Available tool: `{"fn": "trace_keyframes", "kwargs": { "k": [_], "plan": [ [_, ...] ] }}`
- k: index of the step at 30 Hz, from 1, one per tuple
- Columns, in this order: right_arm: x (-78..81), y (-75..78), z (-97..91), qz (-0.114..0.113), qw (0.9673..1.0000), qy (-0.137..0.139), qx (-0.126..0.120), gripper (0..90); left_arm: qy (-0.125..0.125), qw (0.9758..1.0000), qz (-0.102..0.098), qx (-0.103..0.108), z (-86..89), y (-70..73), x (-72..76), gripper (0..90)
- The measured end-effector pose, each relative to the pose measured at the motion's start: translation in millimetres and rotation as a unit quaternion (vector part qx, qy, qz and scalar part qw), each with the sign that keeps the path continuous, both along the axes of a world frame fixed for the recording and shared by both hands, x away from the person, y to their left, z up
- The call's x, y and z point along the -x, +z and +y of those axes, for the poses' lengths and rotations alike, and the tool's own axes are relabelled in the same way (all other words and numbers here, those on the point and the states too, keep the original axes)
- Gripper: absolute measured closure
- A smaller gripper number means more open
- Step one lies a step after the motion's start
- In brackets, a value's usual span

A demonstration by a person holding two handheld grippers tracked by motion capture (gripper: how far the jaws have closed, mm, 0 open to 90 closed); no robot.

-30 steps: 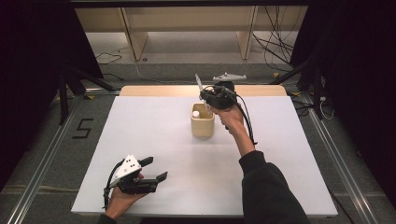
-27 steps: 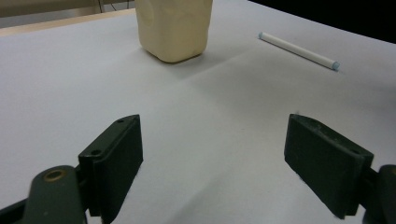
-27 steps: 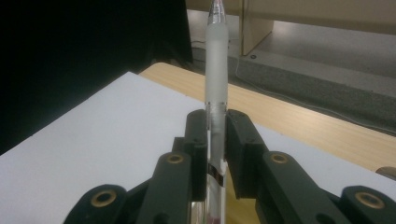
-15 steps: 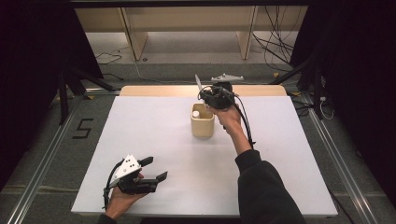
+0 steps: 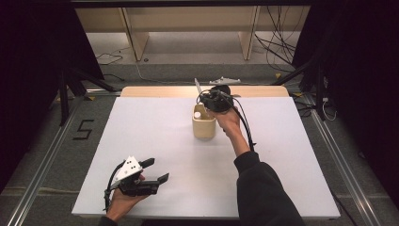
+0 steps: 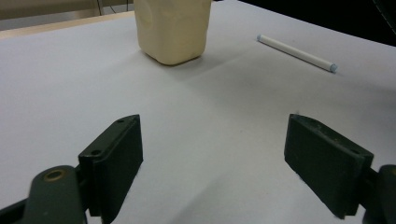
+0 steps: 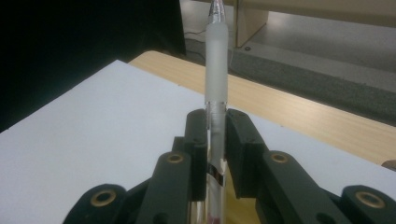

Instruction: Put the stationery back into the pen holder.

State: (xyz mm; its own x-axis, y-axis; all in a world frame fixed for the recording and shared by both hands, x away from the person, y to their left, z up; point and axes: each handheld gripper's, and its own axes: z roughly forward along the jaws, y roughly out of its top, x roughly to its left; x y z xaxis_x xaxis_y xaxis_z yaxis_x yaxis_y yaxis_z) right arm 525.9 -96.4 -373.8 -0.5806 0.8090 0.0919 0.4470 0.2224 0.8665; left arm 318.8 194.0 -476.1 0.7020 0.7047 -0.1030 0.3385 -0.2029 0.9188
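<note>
While the high view shows the right gripper above the cup, its own view shows jaws clamped on a pen. The left gripper rests open near the table edge; its view reveals a white stick. Little has changed since a second ago.

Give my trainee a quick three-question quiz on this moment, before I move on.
1. What does the right gripper grip?
2. True or false: the left gripper stands open with nothing between its jaws.
3. What lies on the white table cover apart from the cream cup: A) a white pen, B) scissors?

Key:
1. A clear pen, held between the shut jaws near the cup.
2. True.
3. A.
</note>
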Motion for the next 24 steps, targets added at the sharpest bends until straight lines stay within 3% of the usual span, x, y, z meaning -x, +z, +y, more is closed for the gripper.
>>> {"fn": "trace_keyframes", "kwargs": {
  "k": [24],
  "plan": [
    [-0.4,-13.1,4.0,0.010,0.9999,-0.001,0.009,79.3,-0.002,1.0000,0.000,-0.005,-0.5,-0.4,0.1,19.0]
  ]
}}
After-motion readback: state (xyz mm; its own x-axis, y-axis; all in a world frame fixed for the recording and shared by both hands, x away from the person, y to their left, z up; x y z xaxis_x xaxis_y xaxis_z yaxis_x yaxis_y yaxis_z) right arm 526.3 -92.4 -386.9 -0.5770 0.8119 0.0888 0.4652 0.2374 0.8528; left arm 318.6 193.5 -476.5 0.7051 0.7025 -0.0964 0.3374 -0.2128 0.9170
